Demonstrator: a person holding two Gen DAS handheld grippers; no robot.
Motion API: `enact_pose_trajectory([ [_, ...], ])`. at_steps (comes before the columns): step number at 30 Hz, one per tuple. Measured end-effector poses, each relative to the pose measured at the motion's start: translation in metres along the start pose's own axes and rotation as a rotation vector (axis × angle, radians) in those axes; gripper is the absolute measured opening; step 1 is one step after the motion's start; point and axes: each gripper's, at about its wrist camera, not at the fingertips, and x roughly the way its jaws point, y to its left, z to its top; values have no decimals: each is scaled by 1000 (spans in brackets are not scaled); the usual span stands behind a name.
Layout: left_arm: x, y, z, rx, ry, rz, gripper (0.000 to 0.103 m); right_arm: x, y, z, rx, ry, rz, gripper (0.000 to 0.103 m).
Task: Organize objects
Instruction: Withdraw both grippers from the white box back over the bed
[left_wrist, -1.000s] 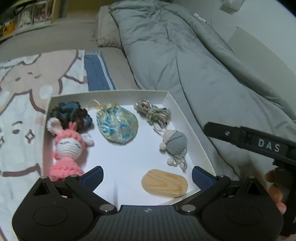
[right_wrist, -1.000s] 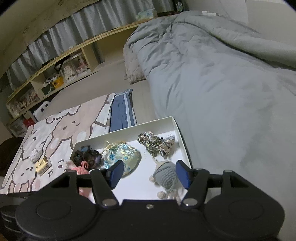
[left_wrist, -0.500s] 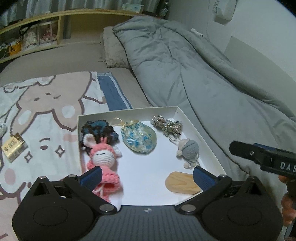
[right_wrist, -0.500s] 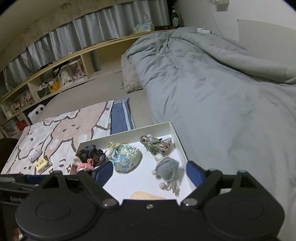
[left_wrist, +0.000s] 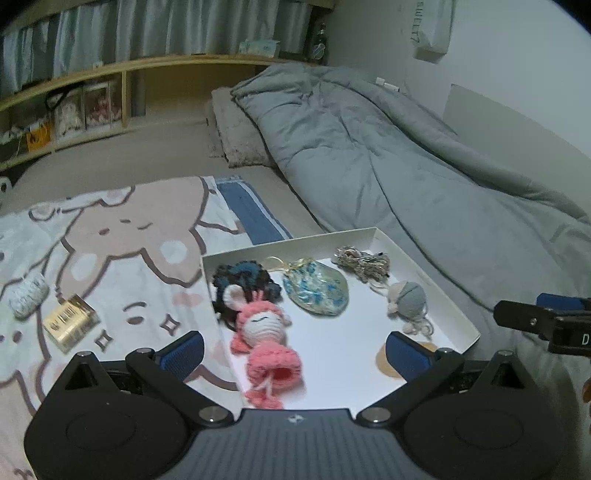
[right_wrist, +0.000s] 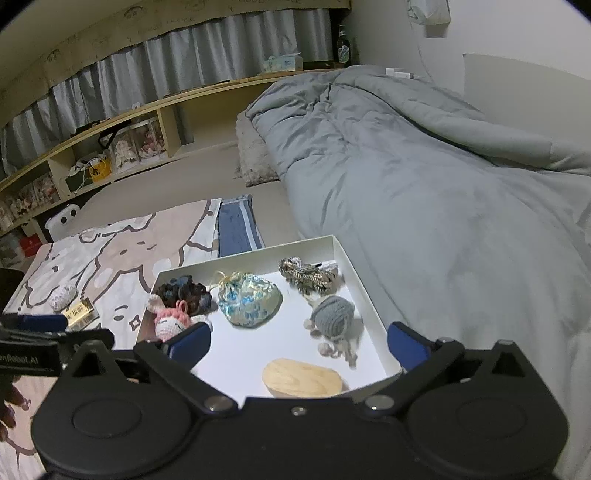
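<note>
A shallow white box (left_wrist: 295, 242) (right_wrist: 251, 253) lies on the bed. In it are a pink crochet bunny doll (left_wrist: 266, 328) (right_wrist: 170, 321), a dark crochet scrunchie (left_wrist: 243, 277), a blue-flowered pouch (left_wrist: 317, 291) (right_wrist: 249, 301), a braided cord bundle (left_wrist: 364, 260), a grey crochet figure (left_wrist: 408, 295) (right_wrist: 332, 319) and a wooden oval (right_wrist: 303, 378). My left gripper (left_wrist: 295, 350) hovers open over the box's near edge, gripping nothing. My right gripper (right_wrist: 299, 343) is beside it, its jaws opening wide, with nothing pressed between them.
On the cartoon-print blanket (left_wrist: 122, 236) left of the box lie a gold box (left_wrist: 70, 321) and a small white crochet piece (left_wrist: 27, 297). A rumpled grey duvet (left_wrist: 388, 155) fills the right side. A wooden shelf (left_wrist: 122, 70) with curtains runs along the back.
Both grippers have drawn back from the box and tilted up, so the shelf and gold box now show. The right jaws have spread from narrow to wide.
</note>
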Motion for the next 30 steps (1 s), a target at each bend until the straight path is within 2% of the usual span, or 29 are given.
enact_pose_trajectory([
  [5,-7,14,-3,4,-11,-14,103,-4,8,-8,-4,-18,-27,103],
  [18,-15,39,-2,5,-36,-32,103,-7,21,-14,23,-32,-23,103],
  [24,-22,61,2,-27,-73,4,103,-3,35,-9,16,-56,-1,103],
  [30,-29,97,8,-67,-89,72,103,12,63,1,-2,-71,44,103],
])
